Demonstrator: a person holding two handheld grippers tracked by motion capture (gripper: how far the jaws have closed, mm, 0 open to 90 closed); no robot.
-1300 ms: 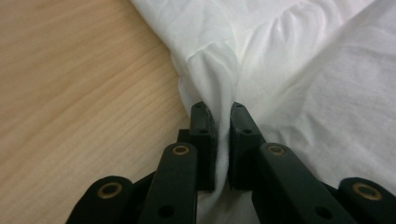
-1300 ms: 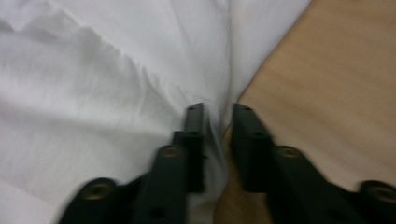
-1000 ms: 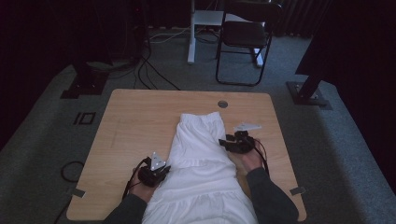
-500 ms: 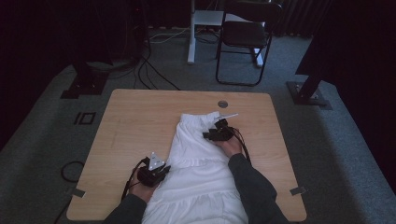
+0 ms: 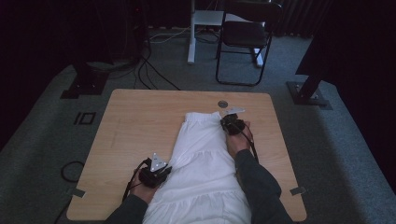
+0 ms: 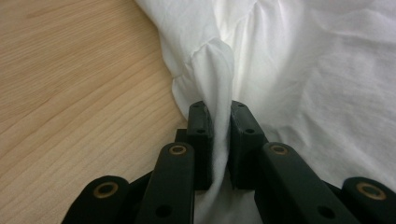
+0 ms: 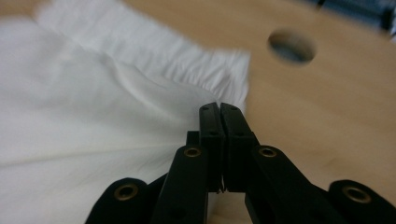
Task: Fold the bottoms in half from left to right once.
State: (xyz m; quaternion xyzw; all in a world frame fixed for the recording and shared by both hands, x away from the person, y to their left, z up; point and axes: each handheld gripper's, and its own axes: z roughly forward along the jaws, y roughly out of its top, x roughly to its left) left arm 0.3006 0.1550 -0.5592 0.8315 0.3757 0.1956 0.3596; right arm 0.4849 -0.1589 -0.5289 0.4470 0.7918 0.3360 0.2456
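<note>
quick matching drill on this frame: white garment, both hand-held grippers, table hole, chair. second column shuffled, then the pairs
Things:
1. left hand-held gripper
2. right hand-held gripper
3. round hole in the table
4. black chair

Places or states:
A. on the carpet beyond the table's far edge
B. shut on a raised fold at the white garment's near left edge
C. near the table's far edge, bare wood around it
D. at the garment's far right corner, by the gathered band; jaws have just closed, cloth edge between them

Pairs: 1-B, 2-D, 3-C, 4-A
</note>
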